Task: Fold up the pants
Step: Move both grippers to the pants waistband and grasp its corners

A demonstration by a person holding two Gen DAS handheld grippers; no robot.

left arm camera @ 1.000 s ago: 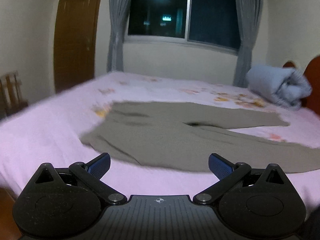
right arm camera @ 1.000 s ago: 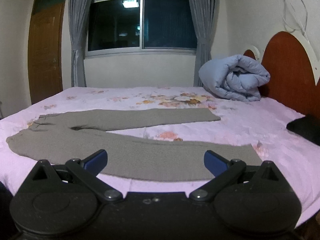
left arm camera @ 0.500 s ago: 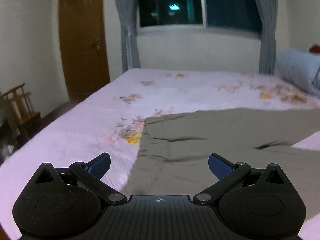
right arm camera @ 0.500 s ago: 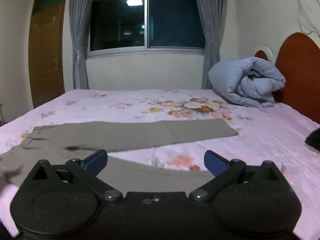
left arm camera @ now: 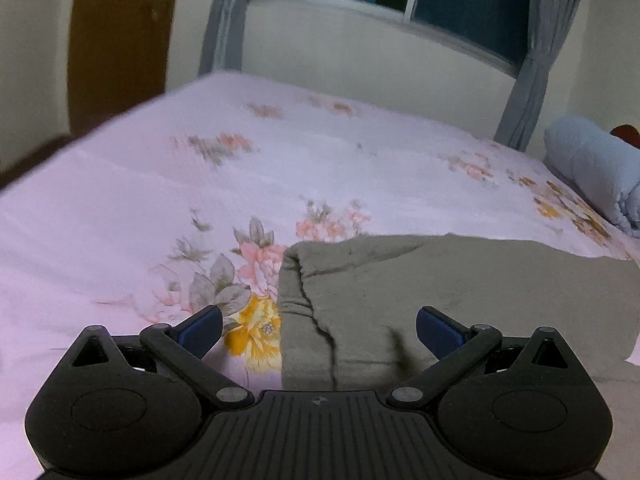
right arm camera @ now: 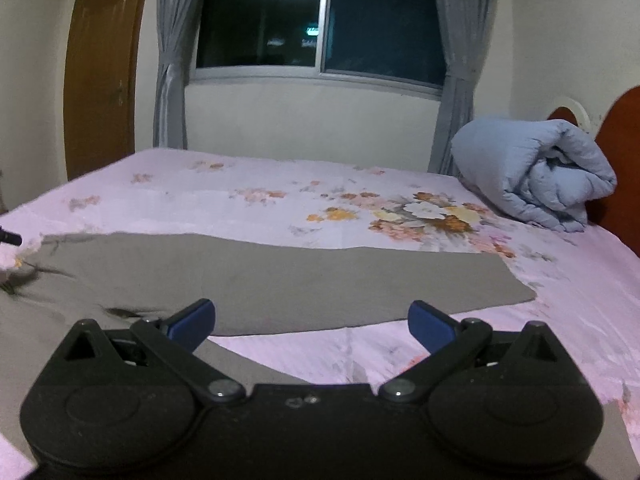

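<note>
Both claws are spread wide and empty: the left claw (left arm camera: pixel 318 326) hangs low over the waistband end of the pants (left arm camera: pixel 440 304), that corner sitting right between its fingers but not pinched, and the right claw (right arm camera: pixel 312 320) hovers over the gap between the two legs, far leg (right arm camera: pixel 320 280) just ahead, near leg passing under its body. The pants (right arm camera: pixel 280 284) lie flat and spread out on the bed (right arm camera: pixel 280 196), legs apart, no fold made, so I judge the task as barely started: first grab and every fold left.
</note>
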